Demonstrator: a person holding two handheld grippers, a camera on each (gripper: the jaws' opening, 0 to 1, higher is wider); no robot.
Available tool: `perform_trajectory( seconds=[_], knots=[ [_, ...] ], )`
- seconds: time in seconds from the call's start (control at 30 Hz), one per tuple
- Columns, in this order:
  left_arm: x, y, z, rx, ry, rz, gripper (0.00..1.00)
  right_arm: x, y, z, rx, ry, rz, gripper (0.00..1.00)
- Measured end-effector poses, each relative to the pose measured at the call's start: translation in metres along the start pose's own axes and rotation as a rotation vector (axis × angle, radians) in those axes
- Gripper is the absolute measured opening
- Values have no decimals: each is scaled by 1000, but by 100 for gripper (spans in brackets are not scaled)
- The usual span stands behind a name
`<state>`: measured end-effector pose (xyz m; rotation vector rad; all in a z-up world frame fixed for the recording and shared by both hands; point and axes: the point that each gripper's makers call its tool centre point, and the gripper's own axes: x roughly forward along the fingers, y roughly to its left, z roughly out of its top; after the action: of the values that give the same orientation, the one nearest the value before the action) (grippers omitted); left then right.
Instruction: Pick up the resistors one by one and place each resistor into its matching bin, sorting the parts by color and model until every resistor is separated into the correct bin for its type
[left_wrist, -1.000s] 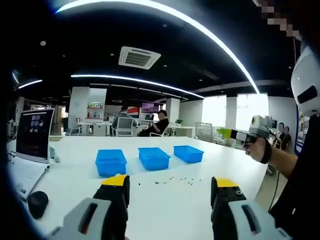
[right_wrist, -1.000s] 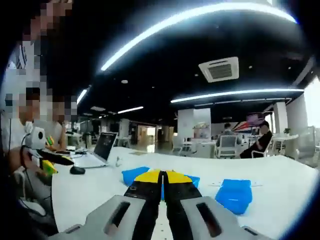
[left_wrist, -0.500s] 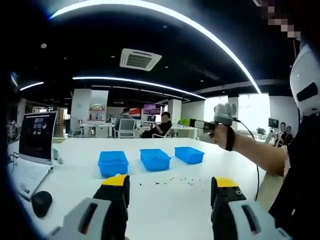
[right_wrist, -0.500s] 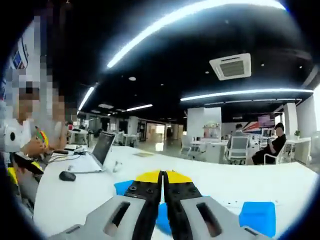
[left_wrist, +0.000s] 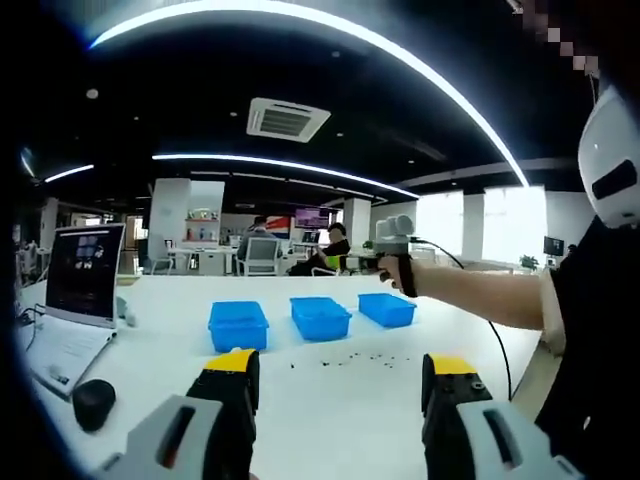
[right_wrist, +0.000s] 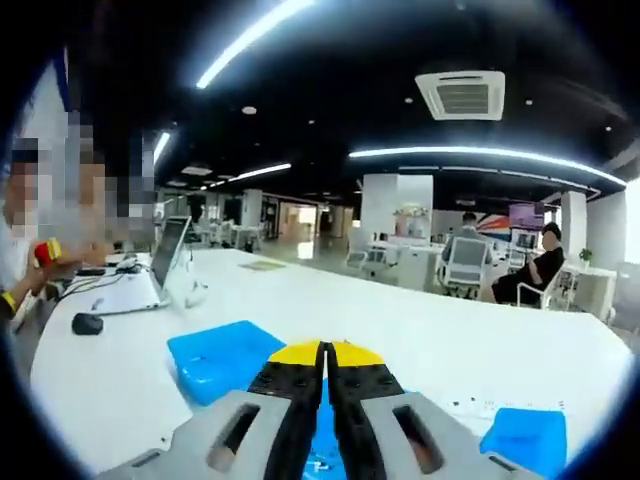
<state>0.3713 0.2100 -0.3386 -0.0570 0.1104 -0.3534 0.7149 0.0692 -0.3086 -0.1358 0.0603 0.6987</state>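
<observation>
Big white table (left_wrist: 330, 400) in an office room. Three blue bins on it in a row: left bin (left_wrist: 238, 325), middle bin (left_wrist: 320, 317), right bin (left_wrist: 387, 309). Tiny dark resistors (left_wrist: 350, 358) spread on the table just in front of the bins, at about 12 o'clock from the left gripper (left_wrist: 340, 385). None in the jaws. Left gripper held low over the table, yellow-tipped jaws wide apart, nothing between them. Right gripper (left_wrist: 385, 243) held out in the air above the right bin, at 1 o'clock, on a stretched arm (left_wrist: 470, 300).

In the right gripper view, right gripper (right_wrist: 322, 375) with jaws pressed together, holding nothing. One blue bin at 10 o'clock from its tips, another at 4 o'clock.

Laptop (left_wrist: 82, 275) at 9 o'clock on the table, black mouse (left_wrist: 93, 404) near it. People sitting on chairs far back.
</observation>
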Motion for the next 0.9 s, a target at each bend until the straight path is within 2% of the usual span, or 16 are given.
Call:
perform_trajectory(
  seconds=[0.1, 0.23, 0.5, 0.67, 0.9],
  knots=[
    [-1, 1, 0, 1, -1, 2, 67, 2, -2, -4, 1, 10, -9, 7],
    [-2, 1, 0, 1, 0, 7, 67, 1, -2, -1, 2, -5, -14, 32],
    [0, -2, 2, 6, -3, 1, 67, -19, 2, 9, -1, -28, 15, 36],
    [1, -3, 3, 9, -4, -5, 67, -52, 11, 17, -16, -49, 55, 36],
    [9, -5, 1, 7, -1, -22, 67, -127, 20, 15, -14, -104, 61, 36]
  ],
)
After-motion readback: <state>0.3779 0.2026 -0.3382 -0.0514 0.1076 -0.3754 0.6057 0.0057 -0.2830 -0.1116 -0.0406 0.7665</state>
